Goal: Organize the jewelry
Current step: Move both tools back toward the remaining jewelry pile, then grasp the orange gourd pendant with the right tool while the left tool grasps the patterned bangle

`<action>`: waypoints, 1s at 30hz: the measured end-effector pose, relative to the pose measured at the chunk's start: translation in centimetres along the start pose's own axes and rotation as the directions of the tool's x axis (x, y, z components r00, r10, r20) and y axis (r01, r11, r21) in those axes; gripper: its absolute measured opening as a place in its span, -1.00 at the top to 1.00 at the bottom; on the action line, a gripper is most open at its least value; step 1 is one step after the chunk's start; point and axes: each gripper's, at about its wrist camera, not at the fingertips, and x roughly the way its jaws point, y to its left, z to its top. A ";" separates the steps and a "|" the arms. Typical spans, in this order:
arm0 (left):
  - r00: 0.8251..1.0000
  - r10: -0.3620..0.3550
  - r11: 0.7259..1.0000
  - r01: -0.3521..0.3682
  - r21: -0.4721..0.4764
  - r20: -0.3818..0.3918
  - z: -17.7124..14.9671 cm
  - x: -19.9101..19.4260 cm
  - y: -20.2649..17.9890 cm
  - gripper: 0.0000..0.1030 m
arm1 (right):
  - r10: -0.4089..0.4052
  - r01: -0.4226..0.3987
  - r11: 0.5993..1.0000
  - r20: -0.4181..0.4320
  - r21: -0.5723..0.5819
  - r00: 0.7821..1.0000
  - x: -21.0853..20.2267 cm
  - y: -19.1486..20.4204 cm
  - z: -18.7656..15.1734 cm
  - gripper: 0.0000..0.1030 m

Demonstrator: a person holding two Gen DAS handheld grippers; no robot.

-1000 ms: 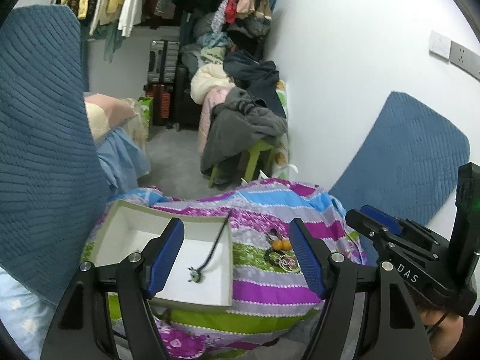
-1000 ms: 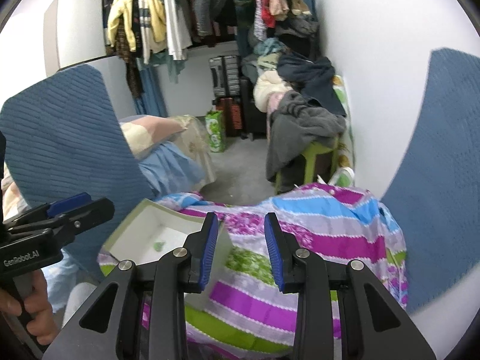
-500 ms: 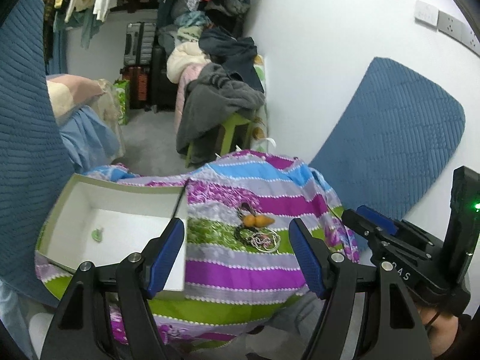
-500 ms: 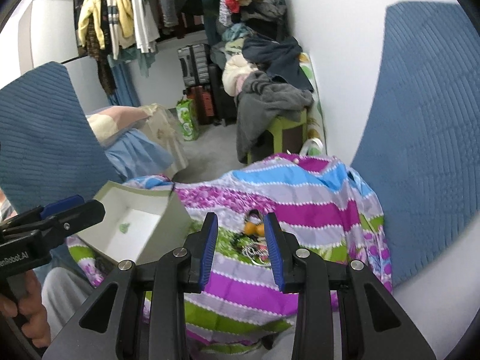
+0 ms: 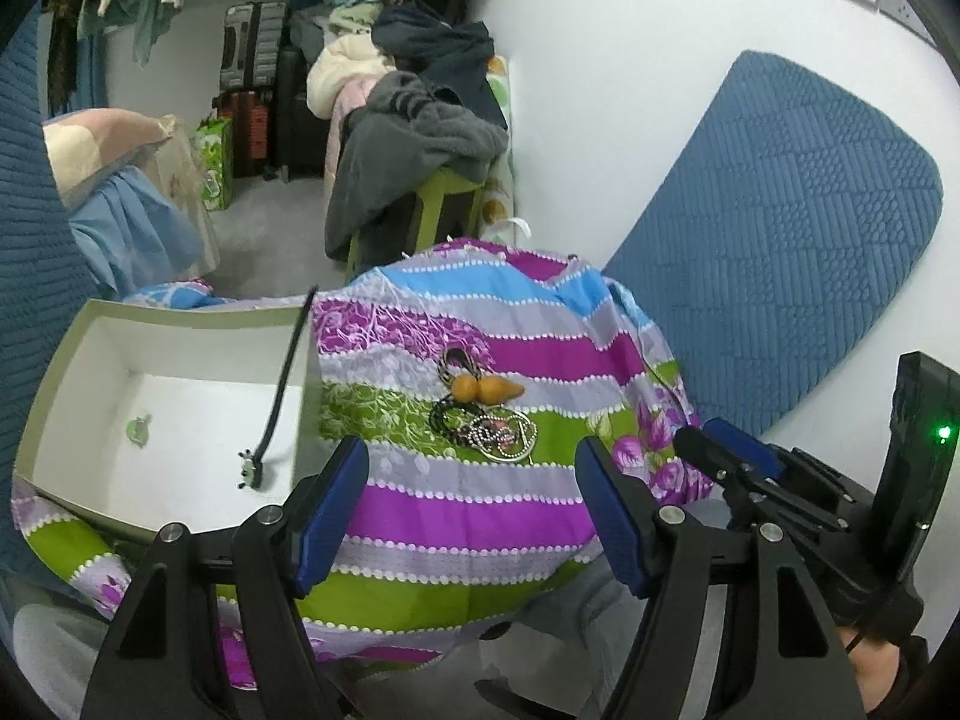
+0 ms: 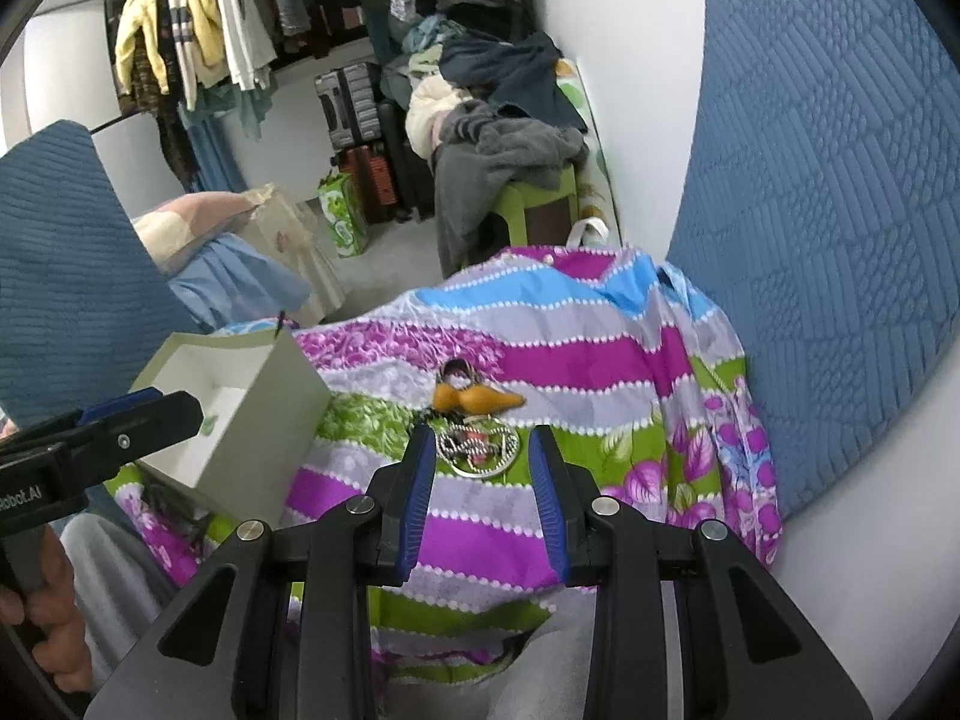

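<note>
Both wrist cams look fwd/down, left cam further left; share striped cloth (image 5: 456,516) w/ jewelry pile (image 6: 474,420).

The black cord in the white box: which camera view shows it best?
The left wrist view. There the black cord runs from the rim of the white box down to the box floor, with its small end piece visible. The right wrist view shows only the cord's tip above the rim; the box wall hides the rest.

**A bedroom in a home**

Clothes hang on a rail (image 6: 198,42). Suitcases (image 6: 354,102) stand by the wall. More clothes lie in a heap (image 5: 414,102) on a green stool (image 6: 540,198). A pillow (image 5: 102,144) sits nearby.
</note>
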 end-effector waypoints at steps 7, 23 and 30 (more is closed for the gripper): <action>1.000 -0.015 1.000 0.014 -0.012 -0.022 0.5 2.4 -0.3 -0.37 | 0.016 -0.016 1.000 -0.022 0.023 1.000 1.8 -1.3 -1.1 0.42; 0.981 -0.091 0.993 0.075 -0.094 -0.170 4.7 14.4 1.8 -0.13 | 0.203 -0.200 0.979 -0.100 0.045 0.974 10.7 -3.1 1.0 0.42; 0.966 -0.081 0.990 0.048 -0.136 -0.246 5.8 20.2 4.1 0.10 | 0.295 -0.259 0.947 -0.191 0.193 0.936 16.1 -4.7 1.4 0.42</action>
